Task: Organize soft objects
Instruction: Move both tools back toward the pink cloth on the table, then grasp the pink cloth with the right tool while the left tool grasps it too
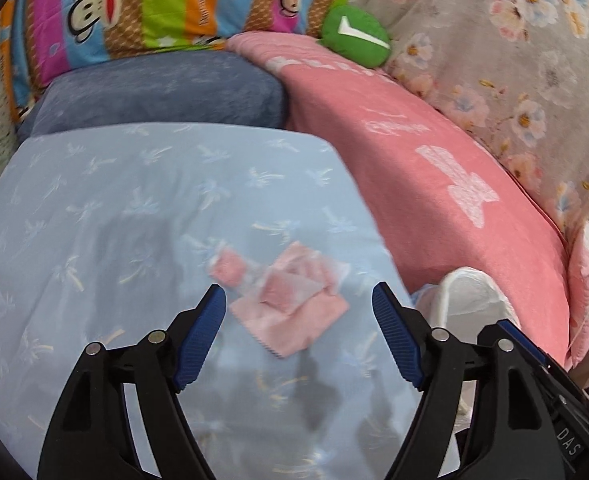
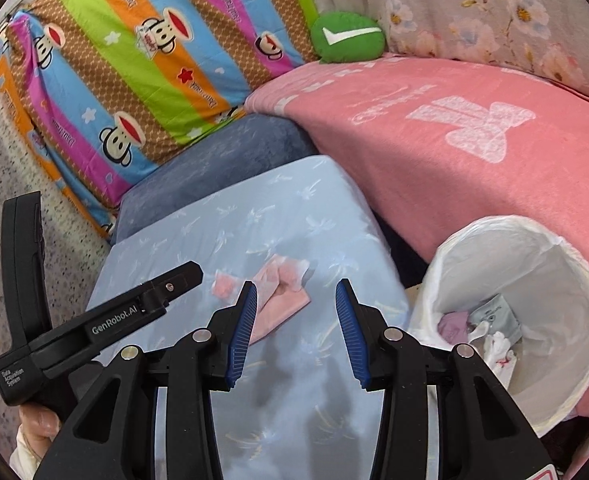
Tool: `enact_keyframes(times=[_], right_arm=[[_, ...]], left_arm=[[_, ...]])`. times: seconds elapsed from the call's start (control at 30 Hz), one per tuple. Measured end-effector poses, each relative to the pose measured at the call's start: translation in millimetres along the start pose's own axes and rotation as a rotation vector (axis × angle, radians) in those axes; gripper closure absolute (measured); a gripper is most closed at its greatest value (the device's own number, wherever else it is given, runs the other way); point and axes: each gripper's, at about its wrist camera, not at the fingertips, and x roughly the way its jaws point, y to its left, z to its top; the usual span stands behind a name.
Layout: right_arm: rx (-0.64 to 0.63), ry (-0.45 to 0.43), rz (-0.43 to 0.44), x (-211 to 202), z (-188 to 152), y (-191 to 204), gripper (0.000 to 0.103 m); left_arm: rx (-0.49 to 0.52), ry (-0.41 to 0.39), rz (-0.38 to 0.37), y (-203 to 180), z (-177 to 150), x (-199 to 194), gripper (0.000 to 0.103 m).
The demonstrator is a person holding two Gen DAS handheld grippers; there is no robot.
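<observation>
A small folded pink cloth (image 1: 290, 320) (image 2: 290, 300) lies on a light blue patterned pillow (image 1: 134, 220) (image 2: 254, 220), with crumpled pink-and-white pieces on top of it. A separate small pink piece (image 1: 228, 270) (image 2: 224, 286) lies just left of it. My left gripper (image 1: 298, 300) hovers open just short of the cloth, nothing between its fingers. My right gripper (image 2: 296, 292) is open too, a little nearer than the cloth and empty. In the right wrist view the left gripper's black body (image 2: 94, 320) sits at the left, held by a hand (image 2: 38, 420).
A white-lined bin (image 2: 554, 280) (image 1: 466, 292) with scraps inside stands right of the blue pillow. A pink blanket (image 2: 454, 152), a dark blue cushion (image 1: 154, 92), a striped monkey-print pillow (image 2: 134, 80), a green check-mark cushion (image 2: 346, 38) and floral bedding (image 1: 514, 60) surround it.
</observation>
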Motion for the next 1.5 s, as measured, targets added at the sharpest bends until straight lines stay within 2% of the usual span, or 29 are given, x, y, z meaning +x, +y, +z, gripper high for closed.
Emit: enact_keyframes(times=[0.47,0.6,0.8,0.83,0.9,0.97,1.03,1.5], right_arm=[[-0.028,0.163,-0.008,96.5,-22.3,29.1,0.062],[-0.021,0.182,-0.014,118.3,-15.7,29.1,0.062],[-0.021,0.246,-0.018,150.1,-25.3,30.6,0.062],[-0.029,0.234,-0.022,150.9,-25.7,32.3,0.063],[-0.055,0.228,-0.037,152.6,-26.3,36.2,0.067],[-0.080,0.230,-0.045,154.8,-27.1,38.5,0.086],[-0.100,0.233,-0.050,155.4,-28.5,36.9,0.098],[-0.058,0.248,0.006,140.8,-36.7,17.2,0.099]], left_arm=[[-0.111,0.076,0.065,68.7,-4.8,36.6,0.031],[-0.122,0.092,0.060,77.6,-0.5,48.4,0.031],[-0.106,0.105,0.023,75.3,5.4,61.0,0.031],[-0.101,0.106,0.012,73.1,6.2,62.1,0.031],[-0.090,0.108,-0.009,69.3,6.8,63.9,0.031],[-0.078,0.113,-0.023,65.4,6.8,66.9,0.031],[-0.069,0.118,-0.037,60.2,6.0,69.7,0.031],[0.047,0.185,-0.136,9.4,-6.6,87.9,0.031]])
